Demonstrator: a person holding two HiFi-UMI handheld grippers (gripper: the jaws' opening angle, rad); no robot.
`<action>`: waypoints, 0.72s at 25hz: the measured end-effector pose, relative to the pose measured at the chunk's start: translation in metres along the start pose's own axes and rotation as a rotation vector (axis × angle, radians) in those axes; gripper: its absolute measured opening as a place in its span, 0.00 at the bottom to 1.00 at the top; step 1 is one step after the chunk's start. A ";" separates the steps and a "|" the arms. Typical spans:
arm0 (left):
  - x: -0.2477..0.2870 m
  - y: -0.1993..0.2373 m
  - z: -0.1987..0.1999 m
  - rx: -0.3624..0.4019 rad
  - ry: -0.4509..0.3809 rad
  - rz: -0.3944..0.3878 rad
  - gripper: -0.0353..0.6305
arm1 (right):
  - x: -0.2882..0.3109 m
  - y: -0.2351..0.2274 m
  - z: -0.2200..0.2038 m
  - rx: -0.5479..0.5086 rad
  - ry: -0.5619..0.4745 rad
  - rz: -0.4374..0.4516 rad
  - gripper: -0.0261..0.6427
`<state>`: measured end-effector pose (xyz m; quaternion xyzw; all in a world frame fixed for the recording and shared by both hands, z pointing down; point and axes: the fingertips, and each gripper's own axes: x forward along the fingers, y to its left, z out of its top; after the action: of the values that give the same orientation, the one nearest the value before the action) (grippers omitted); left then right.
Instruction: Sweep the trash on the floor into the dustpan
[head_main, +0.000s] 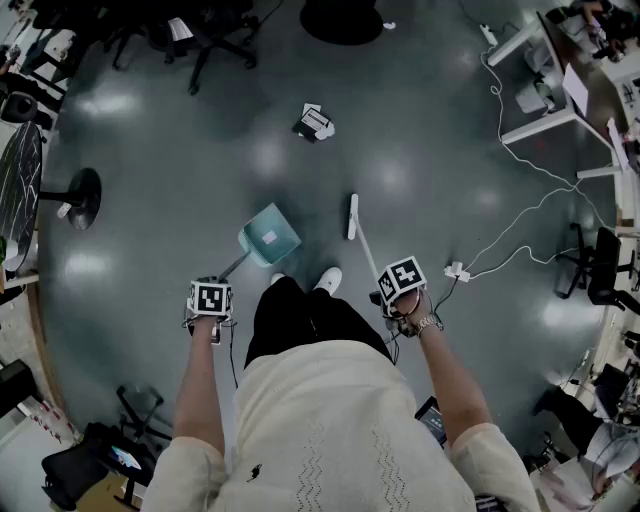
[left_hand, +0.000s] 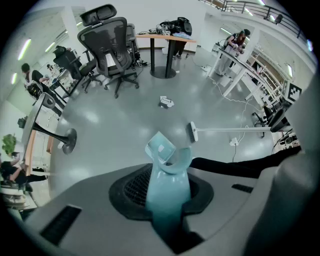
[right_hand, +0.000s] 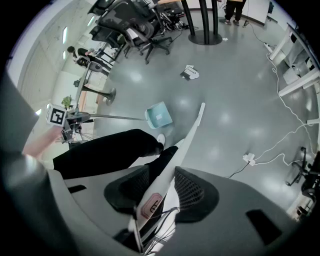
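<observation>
Holds the dustpan by its handle, tight in the left gripper, and the broom by its stick, tight in the right gripper, both reaching down to the floor, ready to sweep in the trash lying well ahead.

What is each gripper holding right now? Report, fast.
Left gripper: closed on the dustpan handle.
Right gripper: closed on the broom handle.

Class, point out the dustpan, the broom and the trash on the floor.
dustpan (head_main: 270, 236): head view, middle of its pan.
broom (head_main: 352, 217): head view, its white head.
trash (head_main: 315, 123): head view, middle of the pile.
</observation>
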<state>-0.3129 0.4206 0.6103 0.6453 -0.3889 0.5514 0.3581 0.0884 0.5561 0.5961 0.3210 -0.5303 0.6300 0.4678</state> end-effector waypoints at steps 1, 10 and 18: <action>0.006 0.002 0.017 -0.003 -0.009 -0.009 0.19 | -0.005 -0.006 0.011 0.011 -0.003 -0.006 0.30; 0.043 0.029 0.160 0.030 -0.042 -0.037 0.19 | -0.067 -0.045 0.138 0.081 -0.038 -0.046 0.30; 0.069 0.025 0.241 0.067 0.011 -0.090 0.19 | -0.138 -0.090 0.250 0.000 -0.118 -0.245 0.05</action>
<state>-0.2250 0.1868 0.6464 0.6707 -0.3388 0.5512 0.3627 0.1980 0.2800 0.5623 0.4196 -0.5138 0.5482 0.5093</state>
